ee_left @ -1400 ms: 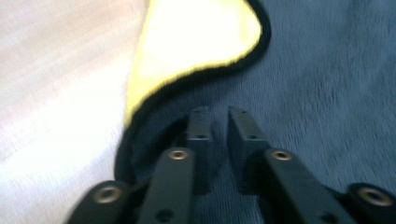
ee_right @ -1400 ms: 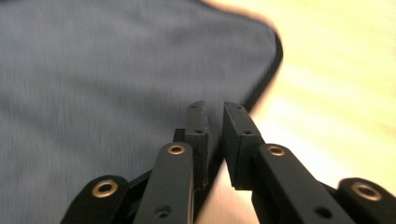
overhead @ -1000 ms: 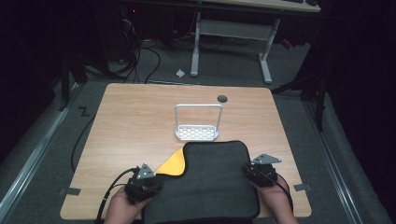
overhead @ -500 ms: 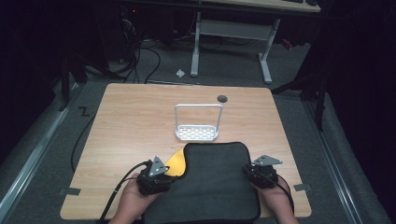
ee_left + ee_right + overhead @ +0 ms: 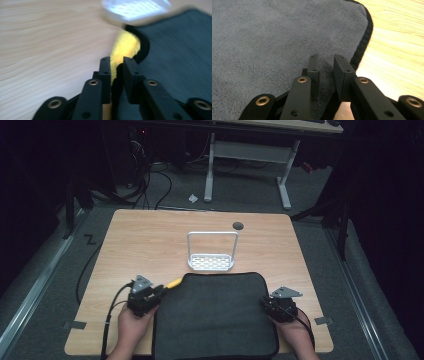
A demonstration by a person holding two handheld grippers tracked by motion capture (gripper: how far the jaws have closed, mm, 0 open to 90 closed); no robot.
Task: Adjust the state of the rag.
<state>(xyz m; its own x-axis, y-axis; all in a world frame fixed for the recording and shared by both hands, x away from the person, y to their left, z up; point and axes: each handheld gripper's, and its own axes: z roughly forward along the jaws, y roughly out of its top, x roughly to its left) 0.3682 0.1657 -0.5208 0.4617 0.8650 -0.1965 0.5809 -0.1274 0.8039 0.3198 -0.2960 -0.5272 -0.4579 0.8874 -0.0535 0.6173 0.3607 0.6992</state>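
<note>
Behind the dark cloth (image 5: 215, 315), a white rack (image 5: 212, 262) stands empty on the table (image 5: 150, 240). Cloth is flat at the near edge, black-hemmed, with a yellow layer (image 5: 125, 47) peeking out at its left corner. Left gripper (image 5: 160, 290) jaws just closed in and pinch that corner; right gripper (image 5: 265, 302) pinches the right edge.

Dark room – grey carpet (image 5: 60, 265), perhaps a desk frame (image 5: 247, 155) behind.

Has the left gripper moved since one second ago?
Yes. In the high view the left gripper has gone right and away from the near table edge, closer to the white rack. Its jaws have just been closing on the cloth's yellow corner.
</note>
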